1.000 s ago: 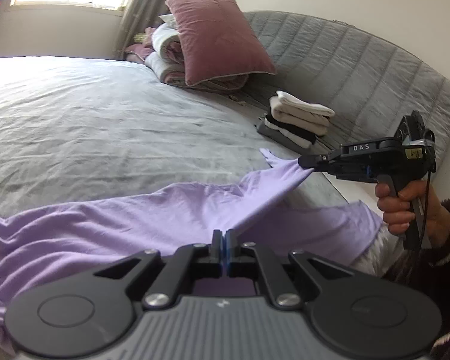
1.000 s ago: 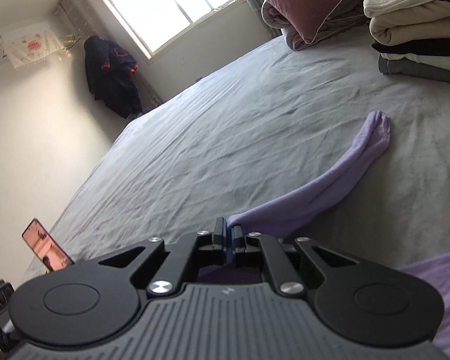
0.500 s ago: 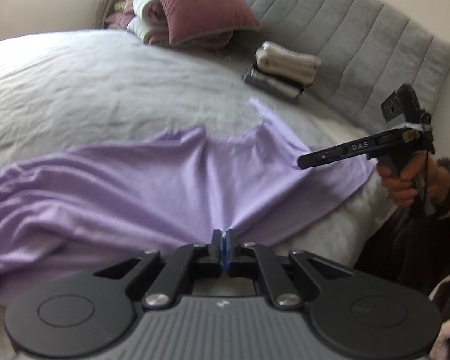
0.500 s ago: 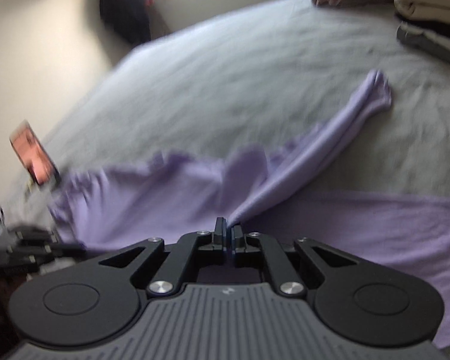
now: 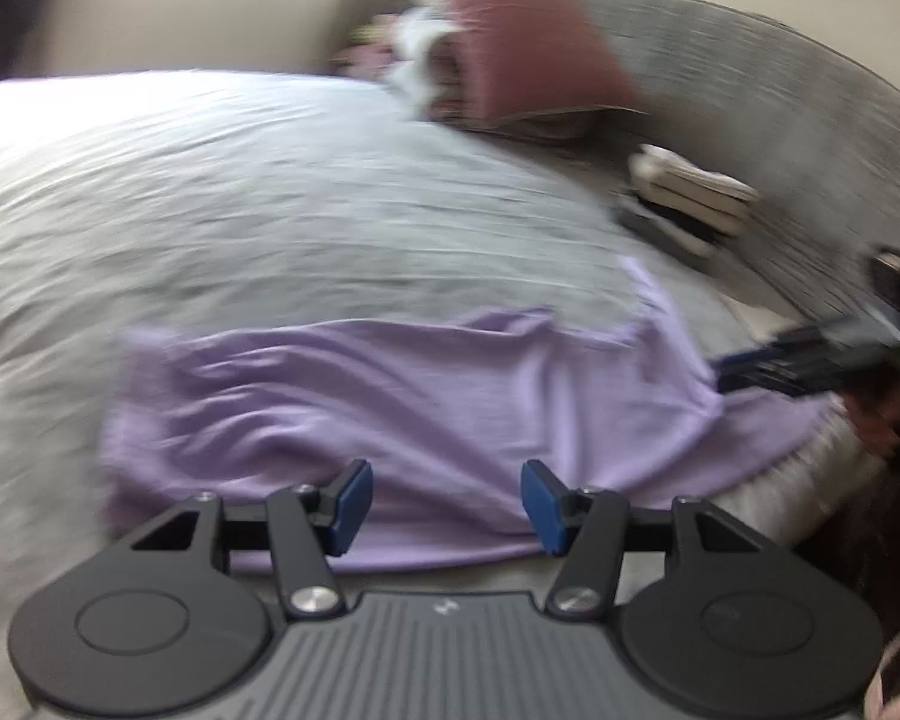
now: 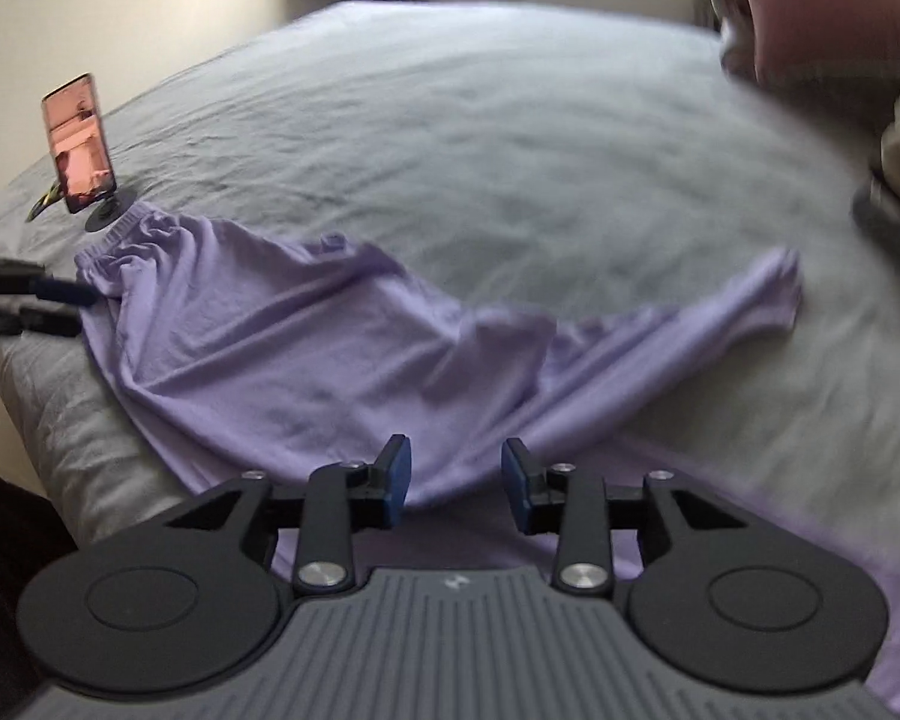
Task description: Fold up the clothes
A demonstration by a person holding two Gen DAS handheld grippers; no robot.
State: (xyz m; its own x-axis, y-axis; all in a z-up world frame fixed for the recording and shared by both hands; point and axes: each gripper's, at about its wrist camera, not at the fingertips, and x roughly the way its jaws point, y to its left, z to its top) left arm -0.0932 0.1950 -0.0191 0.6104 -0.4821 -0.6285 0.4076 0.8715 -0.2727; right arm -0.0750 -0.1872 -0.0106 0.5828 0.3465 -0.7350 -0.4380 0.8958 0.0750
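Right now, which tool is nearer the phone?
Left. The left tool is beside the waistband of the purple garment, close to the phone; the right tool is farther along it. Both tools' jaws have just been opening, gripping nothing.

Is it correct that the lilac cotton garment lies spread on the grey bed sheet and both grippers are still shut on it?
Not quite. The lilac cotton garment does lie on the grey bed sheet, but both wrist views show the left gripper and right gripper open, having just released it.
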